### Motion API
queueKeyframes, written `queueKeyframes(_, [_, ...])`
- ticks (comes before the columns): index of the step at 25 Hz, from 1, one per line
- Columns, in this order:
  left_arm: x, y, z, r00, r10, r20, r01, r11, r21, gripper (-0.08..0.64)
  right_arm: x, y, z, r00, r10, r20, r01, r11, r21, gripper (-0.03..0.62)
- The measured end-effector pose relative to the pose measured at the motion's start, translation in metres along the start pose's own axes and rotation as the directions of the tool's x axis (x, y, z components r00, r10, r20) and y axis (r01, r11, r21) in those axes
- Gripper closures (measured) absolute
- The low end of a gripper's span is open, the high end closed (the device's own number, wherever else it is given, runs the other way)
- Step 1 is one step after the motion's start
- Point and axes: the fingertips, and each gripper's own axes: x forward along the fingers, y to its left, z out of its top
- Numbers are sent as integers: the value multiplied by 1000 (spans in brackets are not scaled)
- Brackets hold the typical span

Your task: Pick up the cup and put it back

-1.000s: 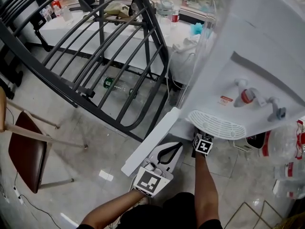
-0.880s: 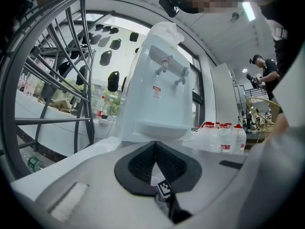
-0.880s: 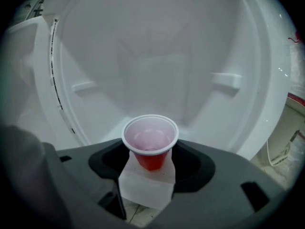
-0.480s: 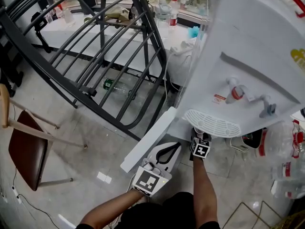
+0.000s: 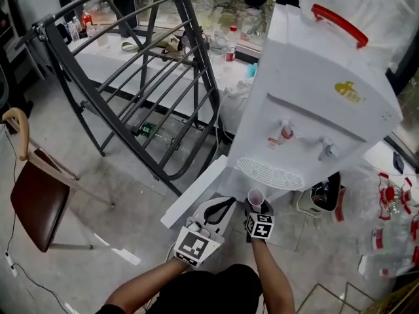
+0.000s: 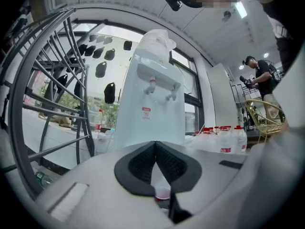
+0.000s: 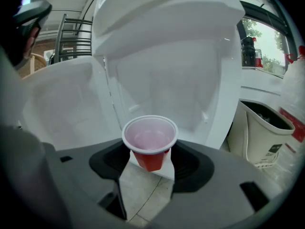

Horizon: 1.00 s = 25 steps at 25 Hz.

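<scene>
A small red cup [image 7: 150,144] with a white inside stands upright between the pads of my right gripper [image 7: 150,159], which is shut on it. In the head view the cup [image 5: 255,197] hangs just in front of the white water dispenser [image 5: 314,103], below its drip grille [image 5: 272,173]. The dispenser's lower cabinet [image 7: 167,70] stands open behind the cup, its door [image 7: 62,99] swung out to the left. My left gripper [image 5: 226,203] is beside the right one, level, with its jaws together and nothing between them. In the left gripper view the cup's rim [image 6: 162,193] shows below those jaws.
A dark metal frame [image 5: 144,90] leans at the left, and a wooden chair [image 5: 33,195] stands further left. Several water bottles [image 5: 393,221] lie to the right of the dispenser. A white bin [image 7: 264,132] stands to the cabinet's right. A person [image 6: 261,78] stands far off.
My right gripper has come back out from under the dispenser and risen, and the cup now shows in it. The left gripper has risen a little. The head view has pulled back.
</scene>
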Motion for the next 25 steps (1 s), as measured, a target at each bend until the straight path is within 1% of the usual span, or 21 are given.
queueKeyframes(2, [-3,-1,14,999,16,27,-17,1000,16,554,-18,8,3,999,35,-5,-35,999,-14,336])
queueKeyframes(4, [-5,-4,25,999,26,38,-28,999,35,554,-38,15,5,998,64,-9,-65,998,-26,336])
queueKeyframes(8, [-10,-11,42,998,41,54,-43,998,51,554,-84,27,13,993,117,-14,-117,993,-29,337])
queueKeyframes(10, [-12,-14,45,997,50,55,-53,997,56,554,-107,35,19,988,154,-20,-154,988,-20,337])
queueKeyframes(13, [-14,-21,52,997,56,49,-59,996,64,554,-141,45,31,980,199,-14,-199,979,-33,339])
queueKeyframes(17, [-14,-27,57,998,46,46,-49,996,80,554,-183,58,58,965,260,20,-259,965,-45,341])
queueKeyframes(20, [-13,-28,60,998,45,40,-48,996,81,554,-208,63,83,955,293,35,-290,954,-70,341])
queueKeyframes(22, [-11,-26,64,998,53,42,-57,995,79,554,-219,62,104,952,303,50,-298,950,-91,341])
queueKeyframes(25, [-7,-24,67,997,58,44,-61,995,76,554,-228,53,135,952,295,77,-285,951,-120,341])
